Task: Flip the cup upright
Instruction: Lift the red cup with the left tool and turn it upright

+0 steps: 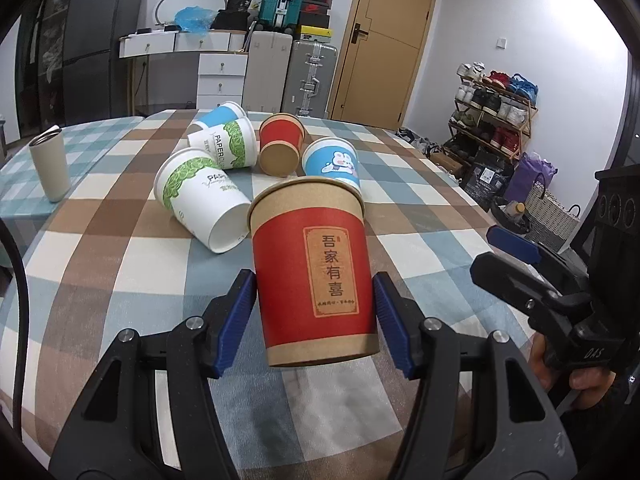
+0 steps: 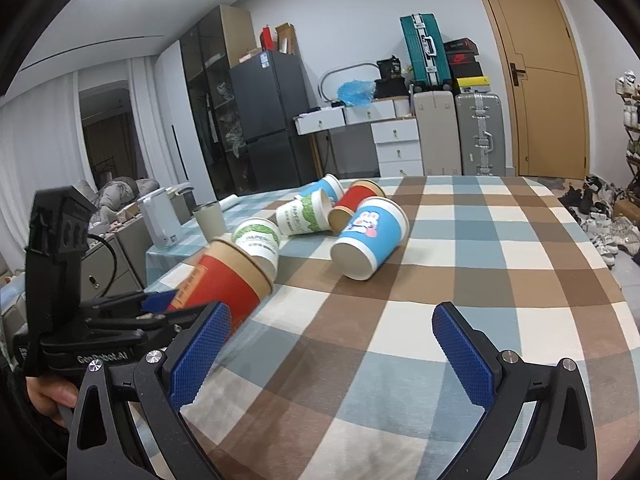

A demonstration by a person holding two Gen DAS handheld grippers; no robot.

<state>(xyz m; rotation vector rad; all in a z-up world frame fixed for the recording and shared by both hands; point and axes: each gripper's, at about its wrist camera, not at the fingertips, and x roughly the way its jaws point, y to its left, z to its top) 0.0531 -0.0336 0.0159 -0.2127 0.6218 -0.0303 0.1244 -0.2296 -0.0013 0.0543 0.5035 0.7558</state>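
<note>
Left gripper point(image 1: 316, 320) pinches the red cup point(image 1: 314, 276) low on its wall, cup tilted above the checked tablecloth point(image 1: 120, 264). Right gripper point(image 2: 332, 356) wide apart, empty. Advice: level the base fully, lower to contact, release gently to avoid crushing.

Left wrist cam sits low over the checked table point(image 1: 120, 264), looking along its fingers toward the door point(image 1: 384, 40), with the red cup point(image 1: 316, 276) right up close. Right wrist cam looks from further right, across the same table toward the fridge point(image 2: 272, 120). Both catch the pile of tipped cups point(image 2: 320, 216), though the red cup looks blurry there, I think tilted.
</note>
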